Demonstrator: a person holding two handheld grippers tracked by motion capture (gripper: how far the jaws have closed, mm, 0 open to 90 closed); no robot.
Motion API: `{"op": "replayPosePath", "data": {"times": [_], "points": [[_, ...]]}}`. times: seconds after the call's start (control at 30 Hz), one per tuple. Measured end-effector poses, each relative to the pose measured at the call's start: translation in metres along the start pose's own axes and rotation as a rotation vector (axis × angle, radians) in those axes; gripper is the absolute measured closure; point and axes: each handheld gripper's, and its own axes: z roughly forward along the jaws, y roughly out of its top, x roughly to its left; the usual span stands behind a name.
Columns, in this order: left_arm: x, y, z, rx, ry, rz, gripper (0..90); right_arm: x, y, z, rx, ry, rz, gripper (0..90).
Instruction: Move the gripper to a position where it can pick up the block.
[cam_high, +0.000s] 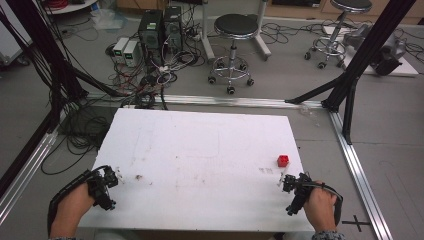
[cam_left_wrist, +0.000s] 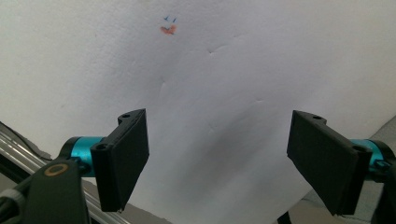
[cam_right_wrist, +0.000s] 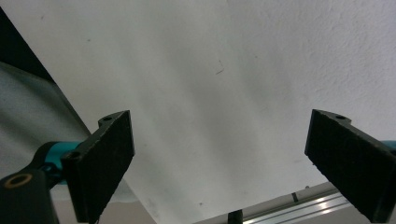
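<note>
- The red block (cam_high: 283, 160) sat on the white table (cam_high: 200, 150) near its right edge, just beyond the right gripper (cam_high: 286, 183) and apart from it; it was too small in the high view to make out any surface detail beyond a hint of studs on top.
- The right gripper was held in the person's right hand (cam_high: 320, 206) at the table's near right corner. In the right gripper view its jaws stood wide apart with nothing between them, over bare white tabletop (cam_right_wrist: 224, 93).
- The left gripper (cam_high: 114, 176) was held in the left hand (cam_high: 75, 207) at the table's near left edge. In the left gripper view (cam_left_wrist: 217, 158) its jaws also stood wide apart and empty.
- Both forearms were cut off by the bottom of the high view.
- A small orange and blue mark (cam_left_wrist: 168, 27) lay on the table ahead of the left gripper; it was too blurred to read as writing.
- Faint grey smudges (cam_high: 266, 170) near the block could not be read either.
- Beyond the table, two round stools (cam_high: 235, 30), computer towers (cam_high: 160, 30) and tangled cables (cam_high: 140, 80) stood on the floor; no labels on them were legible.
</note>
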Motion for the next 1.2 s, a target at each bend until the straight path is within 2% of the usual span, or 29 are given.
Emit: {"op": "replayPosePath", "data": {"times": [0.17, 0.33, 0.53, 0.77, 0.8, 0.97, 1.2], "points": [[-0.0003, 0.0002, -0.0032, -0.005, 0.011, -0.001, 21.2, 0.0006, -0.0012, -0.0044, -0.009, -0.006, -0.002, 7.5], [-0.0005, 0.0001, -0.0046, -0.019, 0.002, -0.013, 21.2, 0.0012, -0.0012, -0.0061, -0.017, -0.005, -0.001, 7.5], [0.0006, -0.0017, -0.0001, -0.004, -0.004, -0.016, 21.2, 0.0008, 0.0007, -0.0059, -0.01, -0.004, -0.009, 7.5], [-0.0001, -0.0017, -0.0018, -0.011, 0.0, -0.018, 21.3, 0.0008, 0.0014, -0.0045, -0.001, -0.001, -0.021, 7.5], [-0.0004, -0.0015, -0.0018, -0.013, 0.0, -0.018, 21.3, 0.0006, 0.0013, -0.0039, -0.004, 0.001, -0.034, 7.5], [-0.0011, -0.0005, -0.0023, -0.016, 0.0, -0.007, 21.4, 0.0, -0.0015, -0.0059, -0.017, -0.005, -0.014, 7.5], [0.0001, -0.002, -0.0037, -0.022, 0.0, -0.014, 21.4, -0.0023, -0.0025, -0.007, -0.033, 0.006, -0.027, 7.5]]}}
